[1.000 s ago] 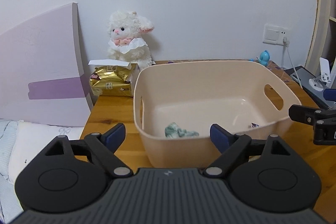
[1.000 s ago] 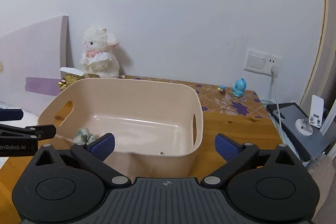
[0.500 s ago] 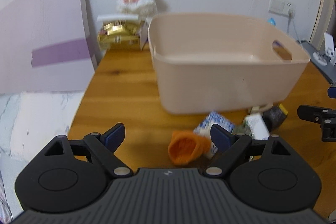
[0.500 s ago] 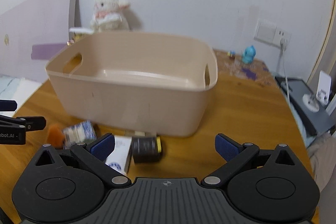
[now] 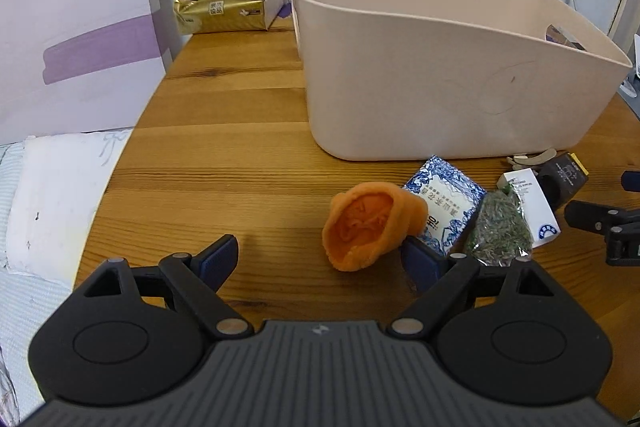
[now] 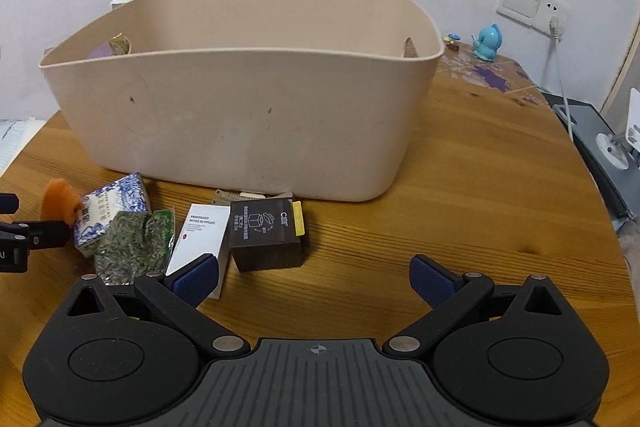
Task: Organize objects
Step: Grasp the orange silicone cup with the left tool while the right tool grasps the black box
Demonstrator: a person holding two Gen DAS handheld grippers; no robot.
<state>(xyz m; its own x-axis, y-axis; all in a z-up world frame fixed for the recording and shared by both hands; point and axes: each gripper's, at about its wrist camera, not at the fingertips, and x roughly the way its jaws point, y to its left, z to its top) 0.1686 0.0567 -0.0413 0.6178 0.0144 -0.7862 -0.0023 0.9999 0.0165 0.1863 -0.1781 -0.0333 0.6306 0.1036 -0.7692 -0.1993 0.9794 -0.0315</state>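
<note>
Our left tongs (image 5: 320, 259) are spread wide and empty, low over the counter (image 5: 224, 131), lined up on the orange piece (image 5: 370, 223) — likely the next pick. Our right tongs (image 6: 312, 279) are just as wide and empty, near the dark box (image 6: 266, 233) and white carton (image 6: 200, 239). The loose items sit clustered against the beige bin (image 6: 240, 99) — handy for lifting over its wall.

Both wrist views low, near table, facing shared bin (image 5: 440, 75).
</note>
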